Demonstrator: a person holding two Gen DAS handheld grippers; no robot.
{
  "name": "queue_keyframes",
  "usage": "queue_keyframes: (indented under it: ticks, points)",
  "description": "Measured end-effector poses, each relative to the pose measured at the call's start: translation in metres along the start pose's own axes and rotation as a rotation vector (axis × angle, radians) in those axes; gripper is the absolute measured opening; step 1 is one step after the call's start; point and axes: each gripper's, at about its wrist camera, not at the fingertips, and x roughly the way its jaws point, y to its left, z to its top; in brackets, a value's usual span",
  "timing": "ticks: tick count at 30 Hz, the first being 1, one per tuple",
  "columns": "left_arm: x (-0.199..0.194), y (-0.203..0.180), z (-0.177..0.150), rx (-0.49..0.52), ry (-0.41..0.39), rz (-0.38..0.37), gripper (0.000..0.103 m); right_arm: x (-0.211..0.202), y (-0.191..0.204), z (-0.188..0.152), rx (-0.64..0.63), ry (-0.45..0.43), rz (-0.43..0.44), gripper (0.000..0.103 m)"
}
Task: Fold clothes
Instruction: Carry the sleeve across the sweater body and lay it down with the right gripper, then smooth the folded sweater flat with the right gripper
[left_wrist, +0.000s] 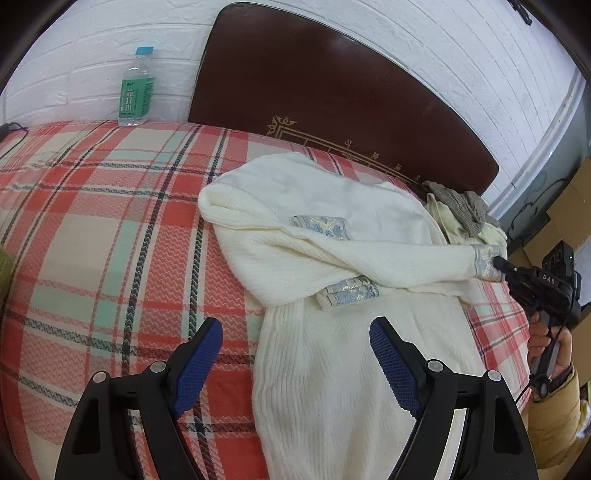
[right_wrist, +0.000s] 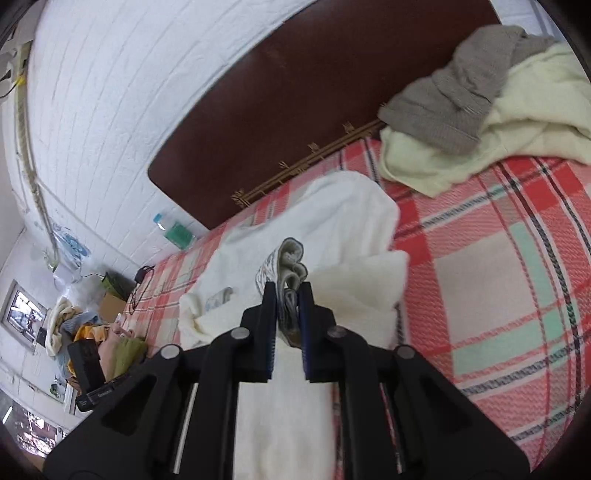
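Hovering low over the near end of the bed, the left gripper (left_wrist: 295, 354) has its 2 blue pads spread wide with nothing between them, sitting right over the bottom hem area of the cream sweater (left_wrist: 332, 258). The sweater lies on the plaid bedspread (left_wrist: 92, 221), body running away from that gripper toward the headboard (left_wrist: 332, 92), so its long axis is basically near-to-far. Across the chest, 1 sleeve is already folded in with its patterned cuff (left_wrist: 349, 293) resting on the body, and the other sleeve stretches out sideways to the right. That's the bit that matters: the right gripper (right_wrist: 288, 291) is pinched tight on that second sleeve's cuff (left_wrist: 485, 262), holding it out at the sweater's right edge, so I'd guess the sleeve needs to swing leftward across the body, and the right hand is the one already on it. Further back by the headboard there's a small pile, a grey knit (left_wrist: 461, 206) on top of a pale yellow garment (right_wrist: 517, 110). A water bottle (left_wrist: 136, 88) stands by the brick wall, well away from everything.
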Motion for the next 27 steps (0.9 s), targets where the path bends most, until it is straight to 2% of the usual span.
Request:
queue_keyframes:
  ticks: [4, 7, 12, 15, 17, 19, 23, 27]
  points:
    - [0.013, -0.012, 0.004, 0.045, 0.025, 0.019, 0.084, 0.019, -0.025, -0.014, 0.034, 0.076, -0.063, 0.013]
    - [0.023, -0.021, 0.006, 0.089, 0.038, 0.058, 0.084, 0.024, -0.031, -0.015, 0.036, 0.088, -0.087, 0.013]
    - [0.038, -0.024, 0.009, 0.097, 0.054, 0.084, 0.084, 0.034, -0.042, -0.018, 0.040, 0.107, -0.129, 0.015]
    - [0.038, -0.021, 0.003, 0.070, 0.058, 0.071, 0.084, 0.034, -0.047, -0.020, 0.040, 0.128, -0.158, 0.039]
    - [0.031, -0.018, -0.005, 0.057, 0.056, 0.062, 0.084, 0.023, -0.043, -0.023, 0.011, 0.115, -0.142, 0.061]
    - [0.022, -0.014, -0.013, 0.045, 0.055, 0.052, 0.084, 0.010, -0.039, -0.031, 0.005, 0.118, -0.104, 0.073]
    - [0.004, 0.001, -0.035, -0.003, 0.088, 0.019, 0.084, -0.010, -0.029, -0.061, -0.042, 0.162, -0.034, 0.073]
    - [-0.008, 0.010, -0.058, -0.055, 0.126, -0.038, 0.084, -0.015, -0.008, -0.102, -0.132, 0.226, -0.048, 0.073]
